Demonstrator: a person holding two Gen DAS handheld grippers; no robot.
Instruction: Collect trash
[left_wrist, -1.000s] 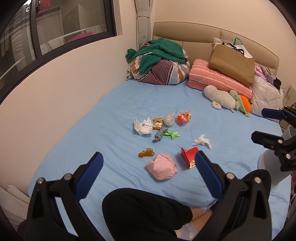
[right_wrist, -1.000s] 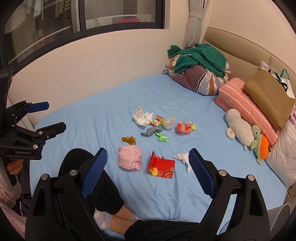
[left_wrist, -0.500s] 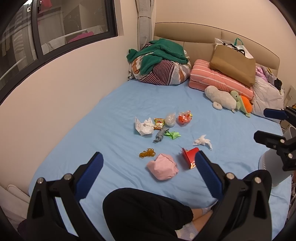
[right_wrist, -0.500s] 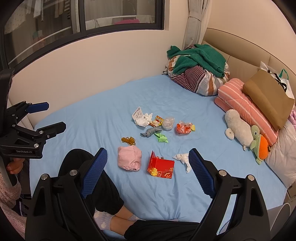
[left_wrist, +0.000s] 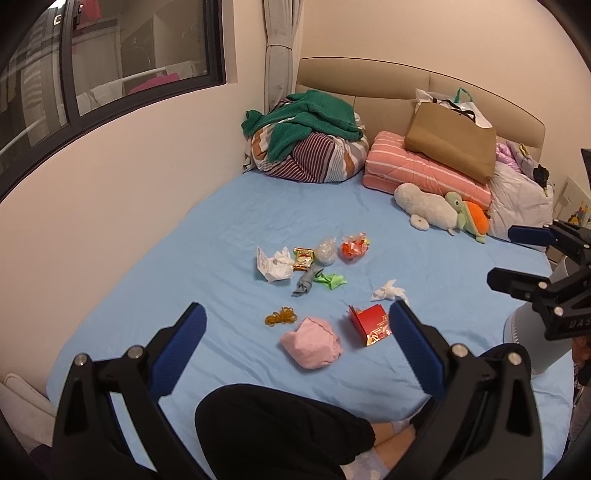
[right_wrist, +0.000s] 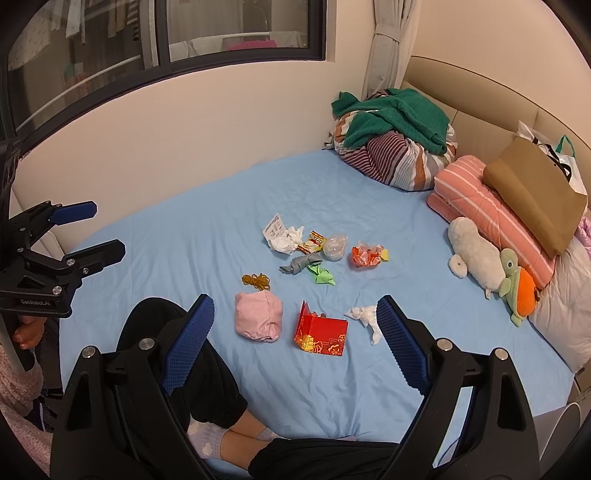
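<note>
Trash lies scattered mid-bed on the blue sheet: a red paper box (left_wrist: 371, 324) (right_wrist: 320, 331), a pink crumpled lump (left_wrist: 312, 342) (right_wrist: 258, 316), a white tissue (left_wrist: 388, 290) (right_wrist: 365, 317), rubber bands (left_wrist: 282, 316), green paper (left_wrist: 331, 280), a grey wrapper (left_wrist: 304, 282), a snack packet (left_wrist: 303, 257), clear plastic (left_wrist: 325, 251), orange wrapper (left_wrist: 354, 247) and crumpled receipt (left_wrist: 275, 264). My left gripper (left_wrist: 295, 343) is open and empty, held above my knee. My right gripper (right_wrist: 295, 336) is open and empty too, short of the red box.
A white bin (left_wrist: 532, 338) stands at the bed's right edge. Striped bedding with a green towel (left_wrist: 310, 147), a pink pillow (left_wrist: 424, 170), a brown bag (left_wrist: 450, 144) and plush toys (left_wrist: 443, 210) line the headboard. My black-trousered legs (left_wrist: 280, 432) lie in front.
Both views have shifted only slightly; the trash sits a touch lower and closer in the frames. Both grippers stay open and empty.
</note>
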